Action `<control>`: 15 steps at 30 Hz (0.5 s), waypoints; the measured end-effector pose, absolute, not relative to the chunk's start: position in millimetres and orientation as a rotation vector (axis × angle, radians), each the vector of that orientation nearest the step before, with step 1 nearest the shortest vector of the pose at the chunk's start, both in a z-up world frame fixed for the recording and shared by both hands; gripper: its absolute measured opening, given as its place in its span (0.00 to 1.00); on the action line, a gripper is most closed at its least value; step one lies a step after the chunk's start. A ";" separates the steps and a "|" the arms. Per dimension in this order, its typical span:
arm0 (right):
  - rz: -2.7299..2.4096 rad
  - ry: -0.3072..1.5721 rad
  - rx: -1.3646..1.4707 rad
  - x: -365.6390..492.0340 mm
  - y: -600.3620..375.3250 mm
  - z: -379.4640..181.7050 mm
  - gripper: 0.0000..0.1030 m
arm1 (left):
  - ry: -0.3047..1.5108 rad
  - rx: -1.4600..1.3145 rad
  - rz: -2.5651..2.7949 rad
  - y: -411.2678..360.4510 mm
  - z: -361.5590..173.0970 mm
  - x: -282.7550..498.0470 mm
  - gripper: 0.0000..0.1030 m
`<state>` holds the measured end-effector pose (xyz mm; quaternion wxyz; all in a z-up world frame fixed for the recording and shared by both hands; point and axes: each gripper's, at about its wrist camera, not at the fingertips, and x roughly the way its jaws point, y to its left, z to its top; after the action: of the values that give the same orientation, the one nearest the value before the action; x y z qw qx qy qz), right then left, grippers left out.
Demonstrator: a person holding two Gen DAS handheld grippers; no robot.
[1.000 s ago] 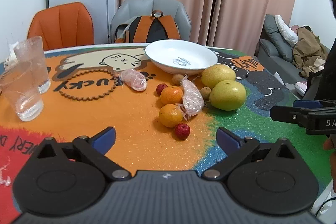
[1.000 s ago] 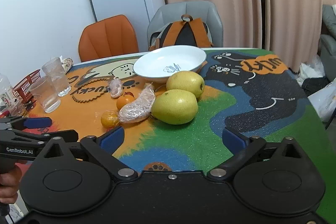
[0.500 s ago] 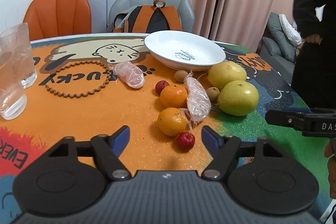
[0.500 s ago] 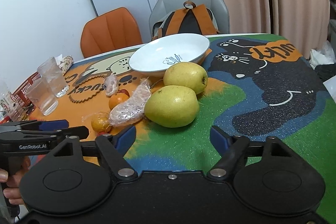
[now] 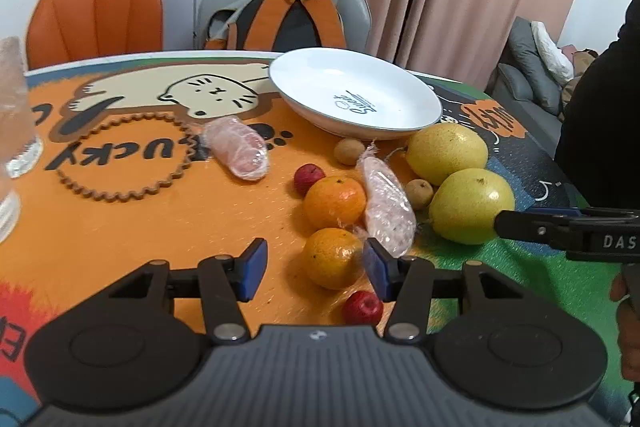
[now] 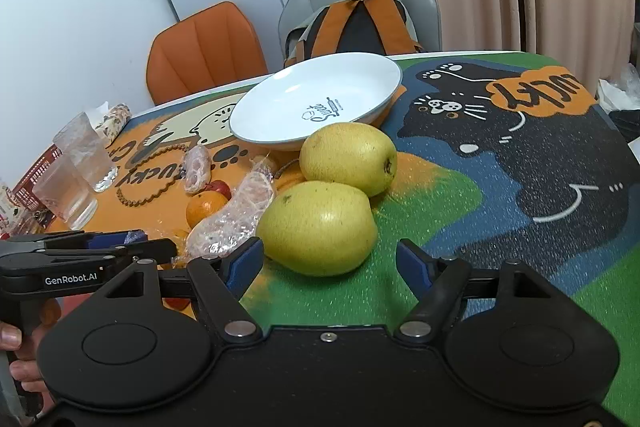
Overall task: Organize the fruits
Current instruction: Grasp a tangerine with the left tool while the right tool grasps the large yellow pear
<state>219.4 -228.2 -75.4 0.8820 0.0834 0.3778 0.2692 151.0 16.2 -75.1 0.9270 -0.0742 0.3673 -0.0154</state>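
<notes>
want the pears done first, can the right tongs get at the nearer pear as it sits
Probably yes: the nearer pear lies just ahead of the open right tongs, nothing between them; the second pear sits behind it.

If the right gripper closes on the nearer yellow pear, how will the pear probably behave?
The nearer yellow pear looks firm and smooth, so hard pads may slip on its curved skin. It is rounded and lies on its side, so a push would probably roll it. It looks heavy beside the oranges and nearly fills the right gripper.
</notes>
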 end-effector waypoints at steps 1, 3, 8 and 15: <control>0.558 0.788 0.174 221.3 -227.6 -75.7 0.70 | 0.757 -0.153 -0.040 14.9 -75.6 153.2 0.50; 0.557 0.797 0.178 225.8 -226.6 -77.8 0.70 | 0.765 -0.147 -0.047 12.1 -78.4 158.8 0.50; 0.562 0.804 0.188 232.6 -225.1 -79.7 0.71 | 0.790 -0.154 -0.043 12.9 -87.8 167.5 0.50; 0.575 0.817 0.177 240.1 -214.3 -84.7 0.80 | 0.808 -0.155 -0.060 17.0 -92.3 166.2 0.49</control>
<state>240.1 -214.2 -84.7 0.8741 0.0850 0.3911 0.2752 166.2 17.0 -92.3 0.9161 -0.0754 0.3927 -0.0294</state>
